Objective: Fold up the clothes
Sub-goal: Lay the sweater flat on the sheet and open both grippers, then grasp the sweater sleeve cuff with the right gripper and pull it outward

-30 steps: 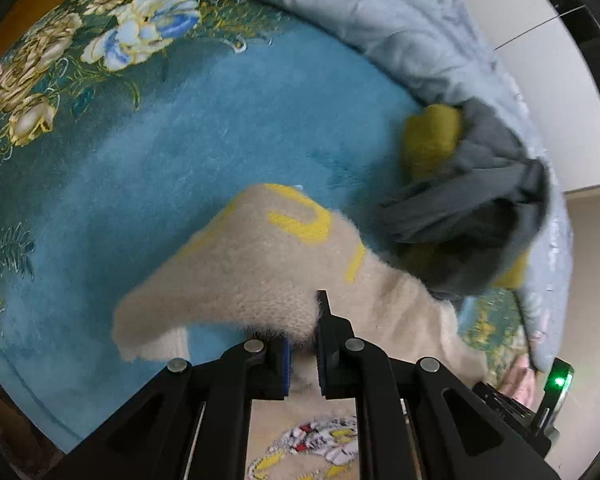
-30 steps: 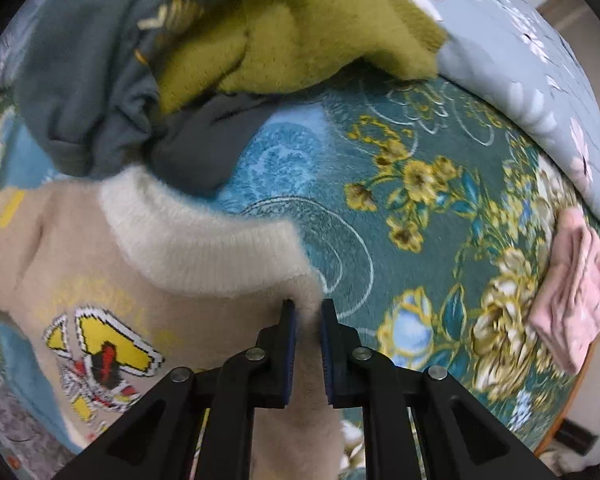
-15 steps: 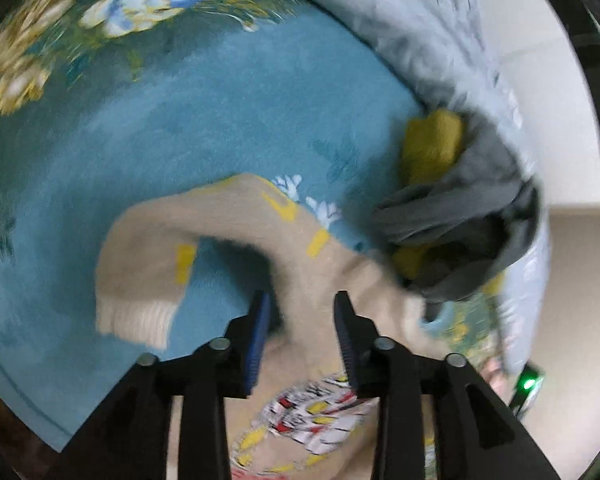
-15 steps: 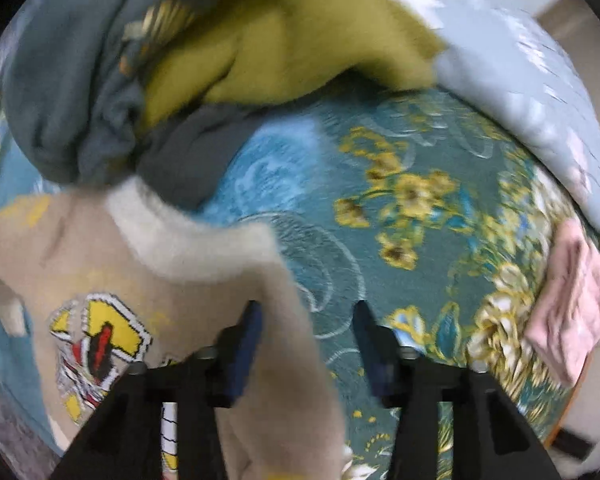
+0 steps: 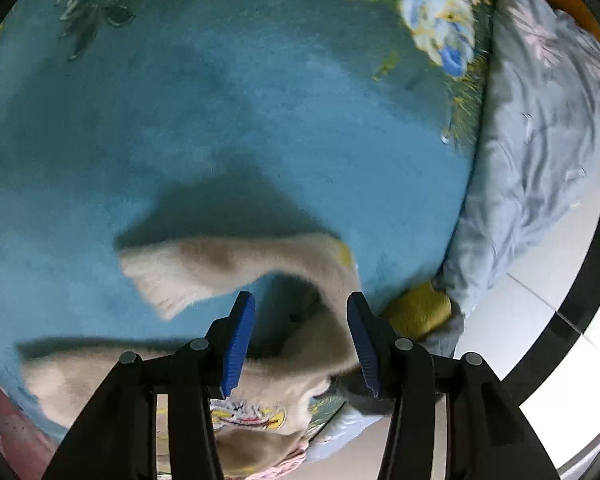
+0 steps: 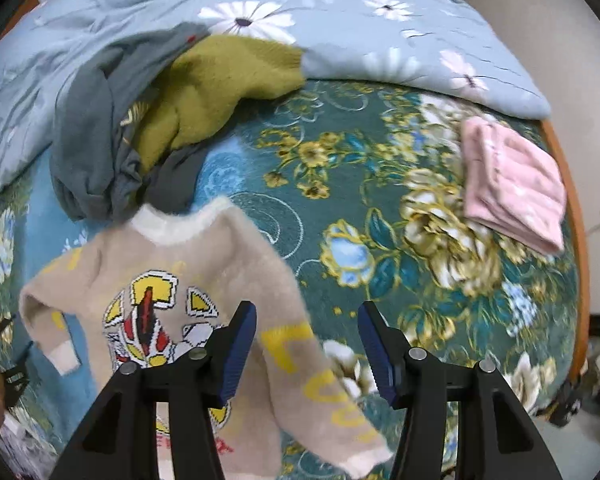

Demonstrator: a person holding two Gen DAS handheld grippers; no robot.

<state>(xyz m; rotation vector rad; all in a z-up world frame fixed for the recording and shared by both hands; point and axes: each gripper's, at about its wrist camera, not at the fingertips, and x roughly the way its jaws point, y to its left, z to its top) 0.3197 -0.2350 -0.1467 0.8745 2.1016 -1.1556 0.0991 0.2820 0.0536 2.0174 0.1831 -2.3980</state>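
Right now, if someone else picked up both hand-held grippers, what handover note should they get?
Left hand-held gripper: open, holding nothing, above the beige sweater near its sleeve cuff.
Right hand-held gripper: open, holding nothing, above the sweater's other sleeve.
Layout: the sweater lies front up on the teal floral blanket, sleeves out to the sides. A grey garment and an olive sweater are heaped beyond its collar. A pink folded piece sits at the right.
Done: sweater spread out; pink piece folded.
Left: fold the sweater, then the heap.
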